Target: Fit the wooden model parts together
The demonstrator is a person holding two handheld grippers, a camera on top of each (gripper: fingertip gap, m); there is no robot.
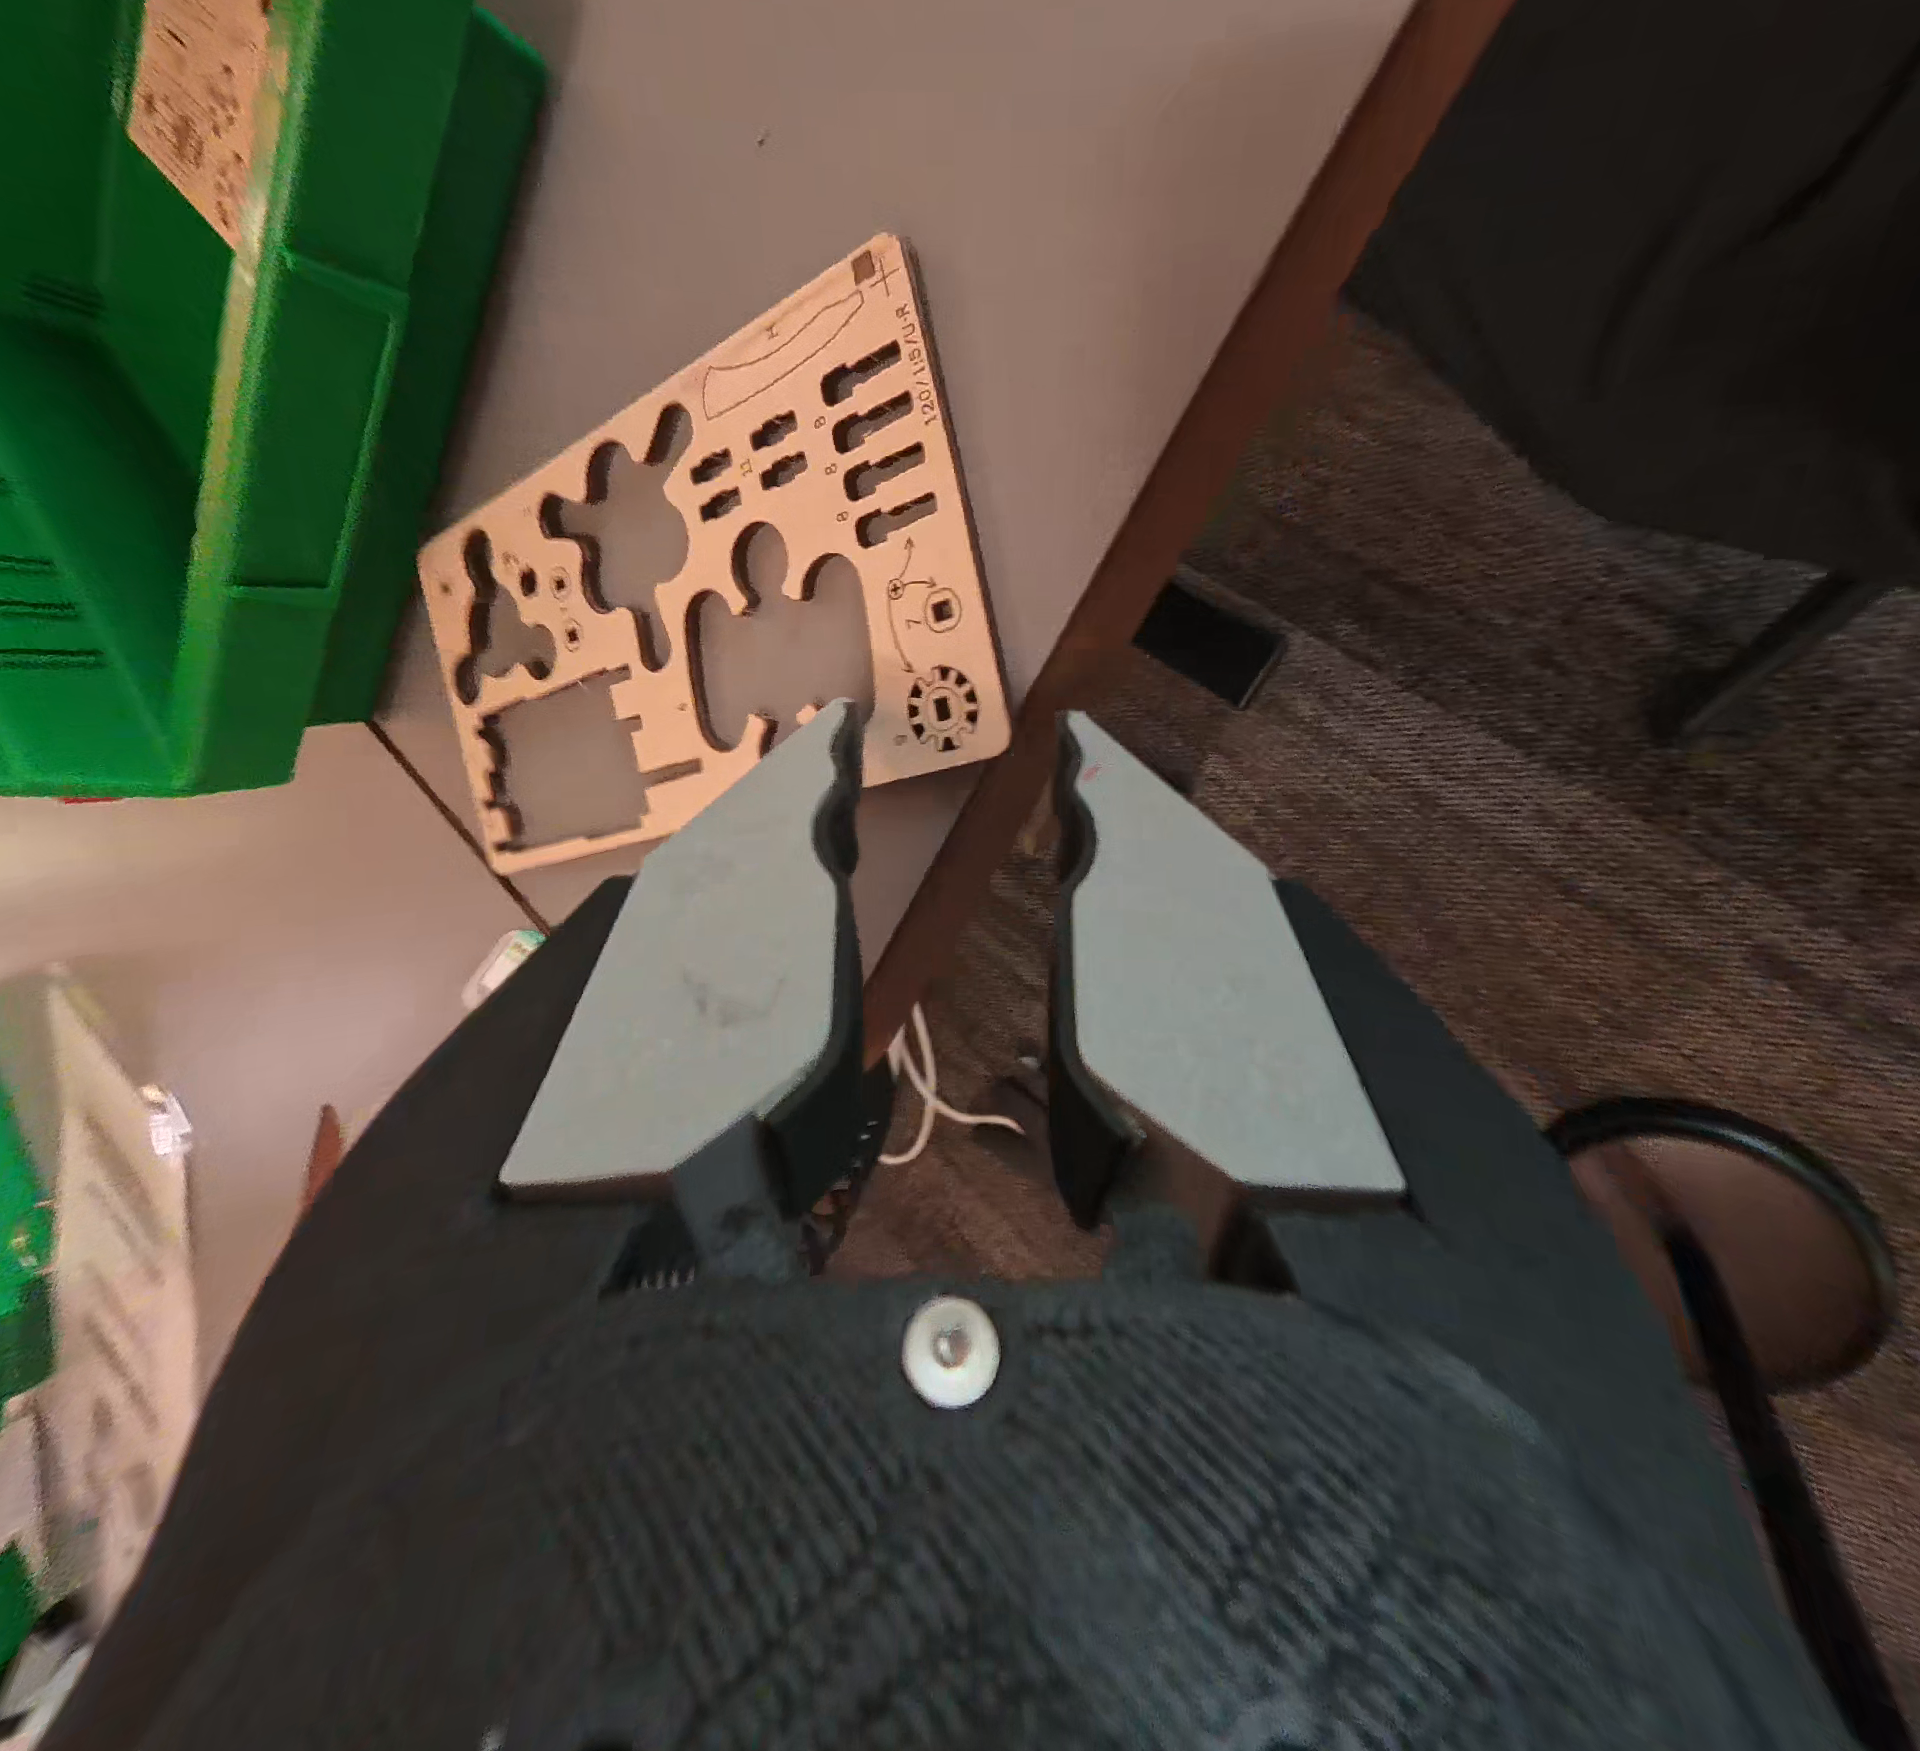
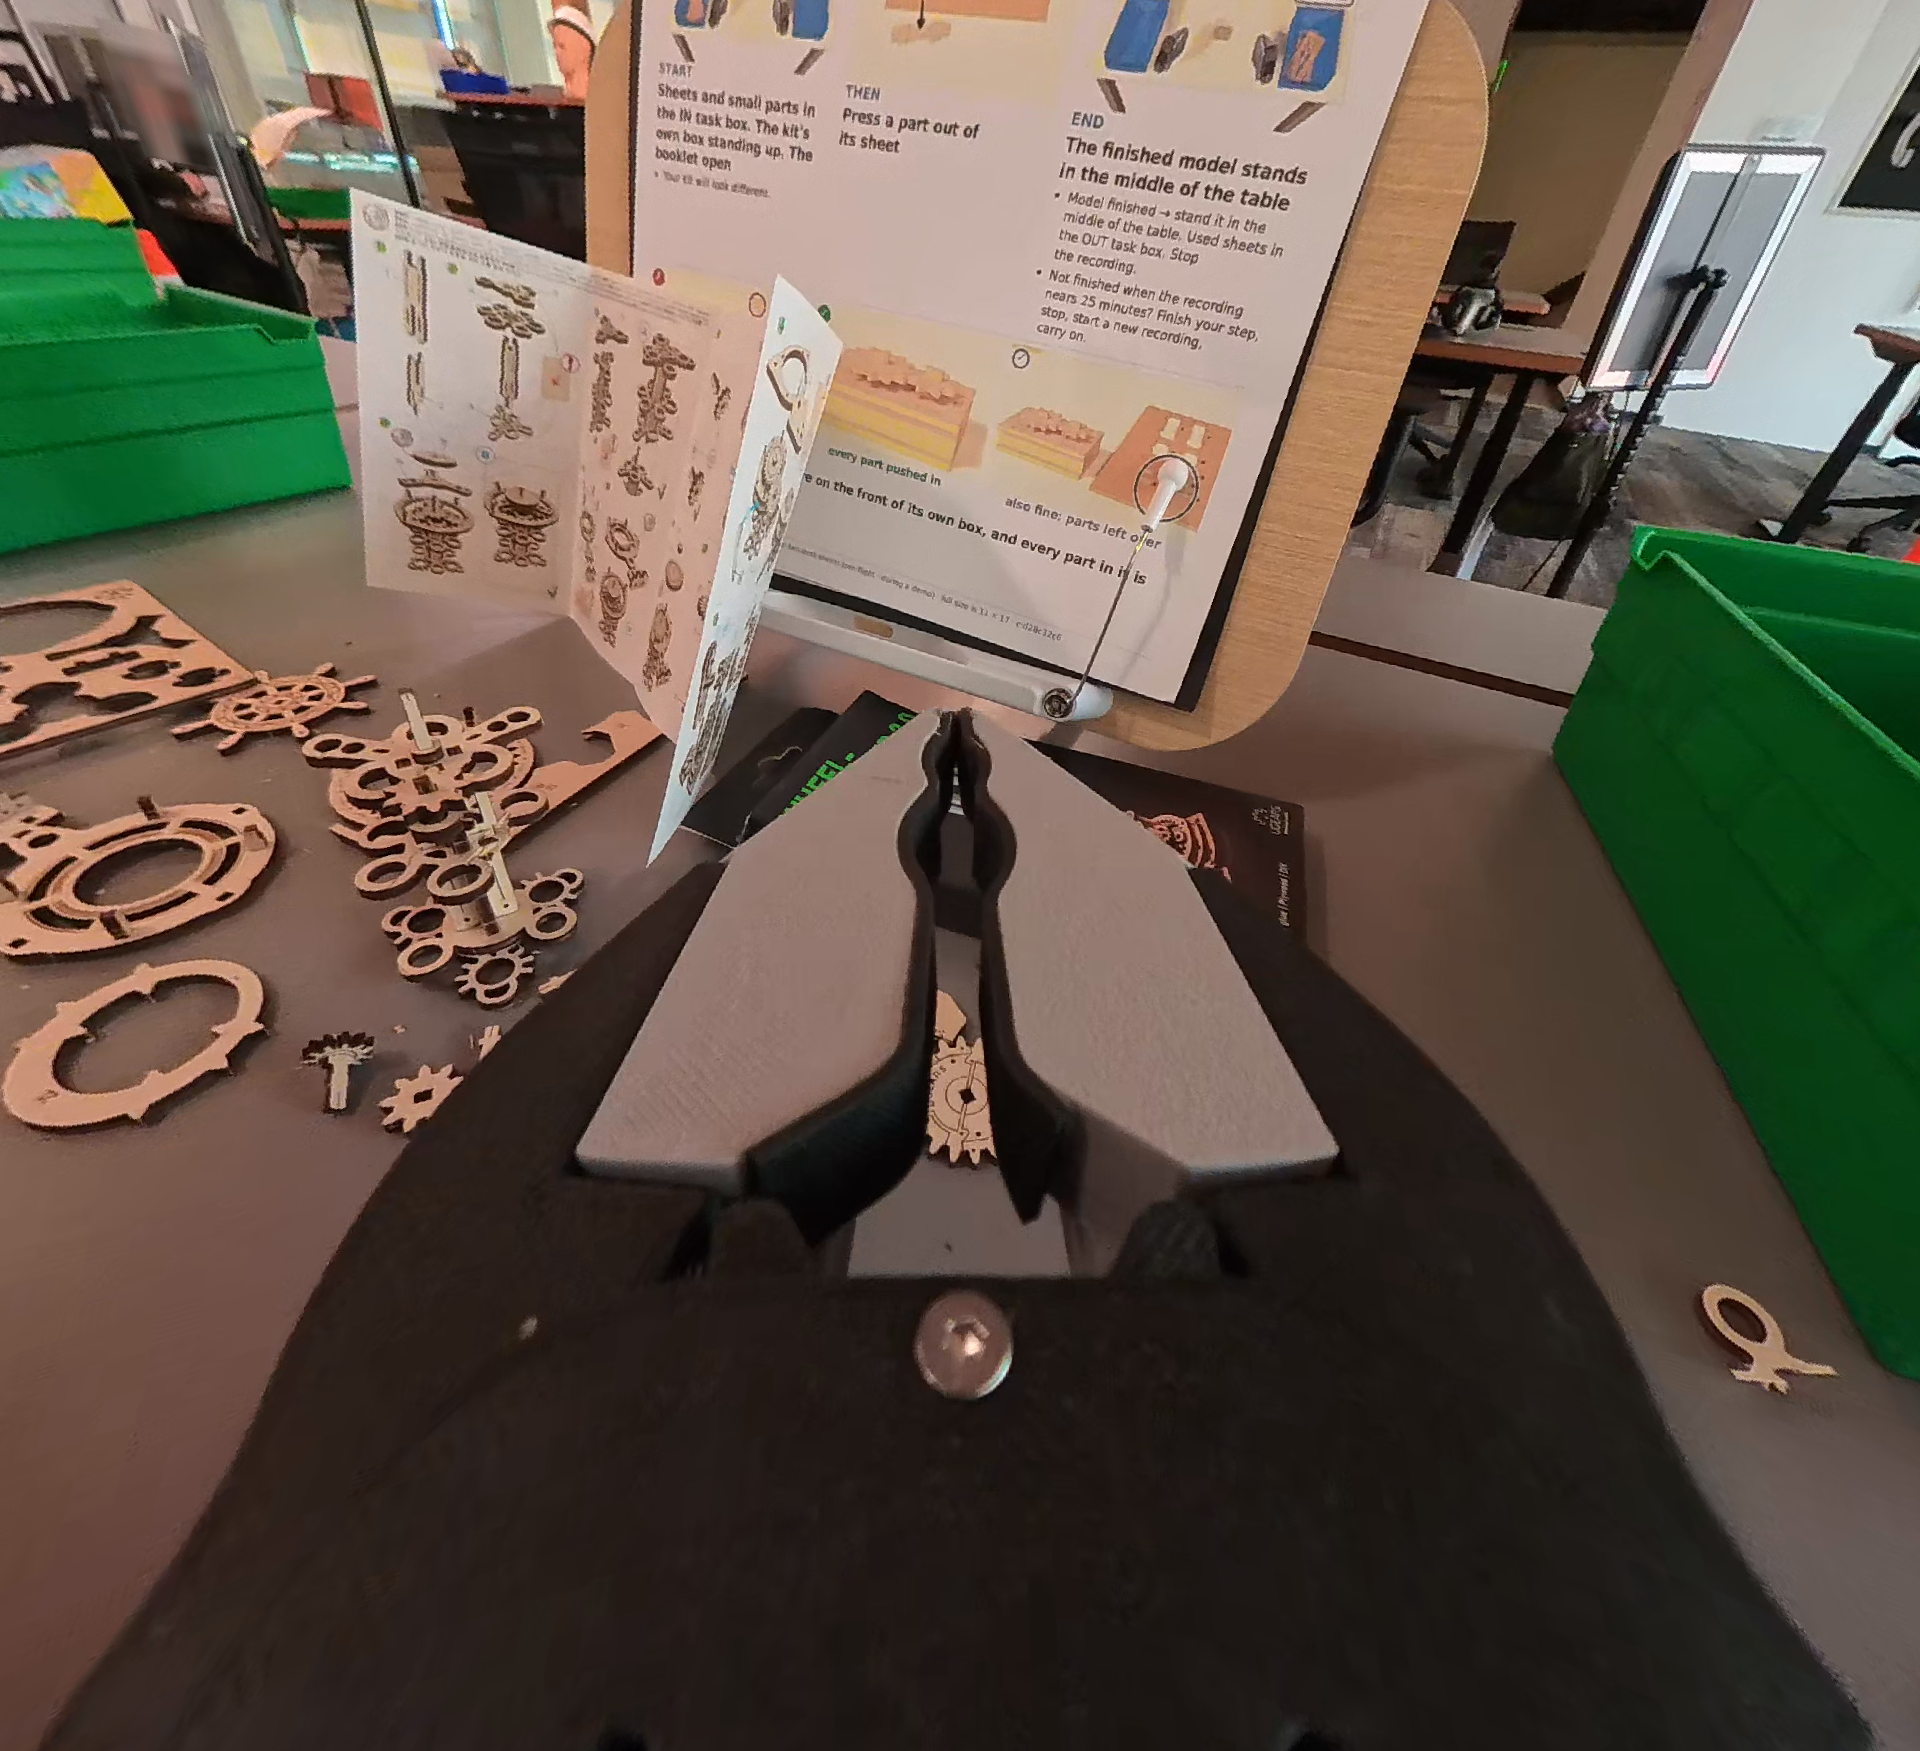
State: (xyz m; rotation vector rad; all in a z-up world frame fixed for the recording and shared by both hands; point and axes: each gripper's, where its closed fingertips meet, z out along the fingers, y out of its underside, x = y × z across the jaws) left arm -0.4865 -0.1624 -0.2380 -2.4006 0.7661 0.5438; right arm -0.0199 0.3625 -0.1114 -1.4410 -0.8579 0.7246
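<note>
Left wrist view: a green bin (image 1: 156, 330) fills the 10 o'clock area of the grey table (image 1: 935, 39); a pale, speckled sheet (image 1: 213, 18) stands inside it, too blurred to tell what it is. A punched-out plywood sheet (image 1: 727, 558) lies flat at centre, near the table's brown edge (image 1: 1299, 351), with most of its part-shaped openings vacant and a small gear (image 1: 940, 709) seated at its 5 o'clock corner. The left gripper (image 1: 956, 735) is spread wide and carries nothing; its left finger overlaps the sheet's lower corner in the view, its right finger sits over the carpet (image 1: 1558, 766) beyond the edge.

Right wrist view: a second green bin (image 2: 1745, 870) stands at 3 o'clock, its contents hidden by its wall; another green bin (image 2: 156, 413) stands at 9 o'clock. The right gripper (image 2: 956, 735) is clenched, fingertips meeting, with nothing seen between the tips. A wooden gear piece (image 2: 961, 1093) lies on the table beneath the fingers. At 9 o'clock are the partly built wooden assembly (image 2: 447, 828), a ship's-wheel part (image 2: 281, 704), two ring frames (image 2: 135, 880), small cogs (image 2: 416, 1093) and another used sheet (image 2: 94, 652). A loop-shaped part (image 2: 1756, 1338) lies alone at 4 o'clock, just beside the right-hand bin. At 12 o'clock an open booklet (image 2: 561, 434) stands before an instruction board (image 2: 1039, 247); a dark kit box (image 2: 1195, 828) lies flat behind the fingertips.
</note>
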